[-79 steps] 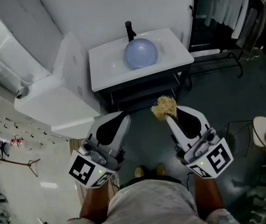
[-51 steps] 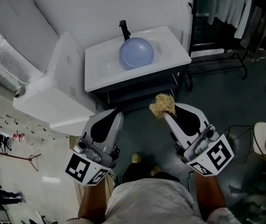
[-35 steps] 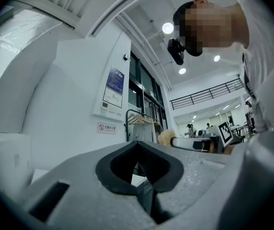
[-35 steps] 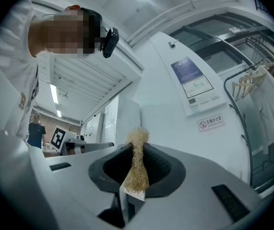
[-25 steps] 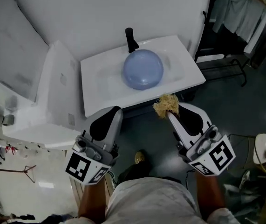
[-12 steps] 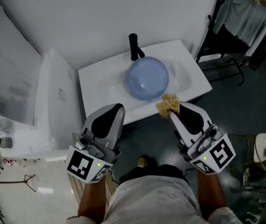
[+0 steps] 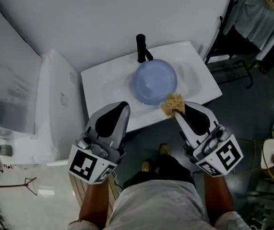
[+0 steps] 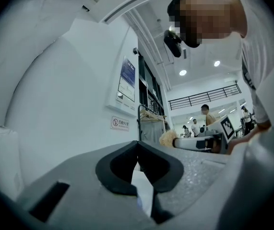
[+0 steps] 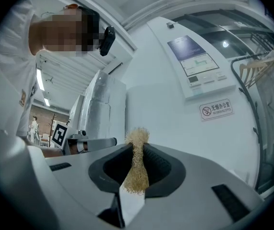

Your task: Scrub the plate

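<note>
Item 1, plate (image 7: 155, 83): round, pale blue, smooth and plain, with a soft sheen and no pattern that I can make out. It lies in the basin of the white sink (image 7: 103, 87), just in front of the black tap (image 7: 140, 48).

Item 2, scrubber (image 7: 173, 103): a tan, wiry tuft, loose and frayed at its end.

Item 3, my right gripper (image 7: 177, 112): jaws clamped on the scrubber, the tuft standing out past the tips. In the head view the tuft overlaps the plate's near right rim (whether it touches, I cannot tell).

Item 4, my left gripper (image 7: 121, 107): jaws pressed together with nothing between them. I hold it at the sink's front edge, left of the plate and apart from it.
</note>
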Action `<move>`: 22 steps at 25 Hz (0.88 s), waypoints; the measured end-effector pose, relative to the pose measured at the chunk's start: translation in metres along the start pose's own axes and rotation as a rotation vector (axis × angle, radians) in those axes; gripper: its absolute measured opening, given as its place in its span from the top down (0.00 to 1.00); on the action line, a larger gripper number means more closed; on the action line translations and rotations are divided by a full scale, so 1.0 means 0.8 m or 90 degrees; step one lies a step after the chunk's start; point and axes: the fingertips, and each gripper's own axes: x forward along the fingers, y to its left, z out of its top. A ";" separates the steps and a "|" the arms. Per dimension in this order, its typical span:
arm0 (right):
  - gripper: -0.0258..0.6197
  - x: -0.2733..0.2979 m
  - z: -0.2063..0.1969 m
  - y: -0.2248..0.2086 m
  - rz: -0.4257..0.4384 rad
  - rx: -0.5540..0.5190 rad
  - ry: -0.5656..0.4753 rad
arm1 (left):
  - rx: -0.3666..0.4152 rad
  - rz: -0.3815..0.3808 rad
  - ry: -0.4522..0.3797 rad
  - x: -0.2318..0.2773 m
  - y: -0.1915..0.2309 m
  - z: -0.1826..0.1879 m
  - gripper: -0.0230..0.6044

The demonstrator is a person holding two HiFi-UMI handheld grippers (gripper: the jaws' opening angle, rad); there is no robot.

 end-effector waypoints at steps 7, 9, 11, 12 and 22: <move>0.87 0.021 -0.009 -0.032 0.020 0.011 0.002 | 0.003 0.031 0.017 0.023 0.021 -0.012 0.94; 0.87 0.027 -0.013 -0.045 0.026 0.010 0.004 | 0.002 0.040 0.025 0.034 0.027 -0.019 0.94; 0.87 0.032 -0.017 -0.059 0.031 0.005 0.008 | 0.001 0.048 0.033 0.047 0.032 -0.026 0.94; 0.87 0.035 -0.019 -0.066 0.034 0.002 0.010 | 0.001 0.053 0.037 0.053 0.035 -0.029 0.94; 0.87 0.057 -0.042 -0.134 0.068 -0.020 0.036 | 0.006 0.114 0.072 0.106 0.062 -0.061 0.94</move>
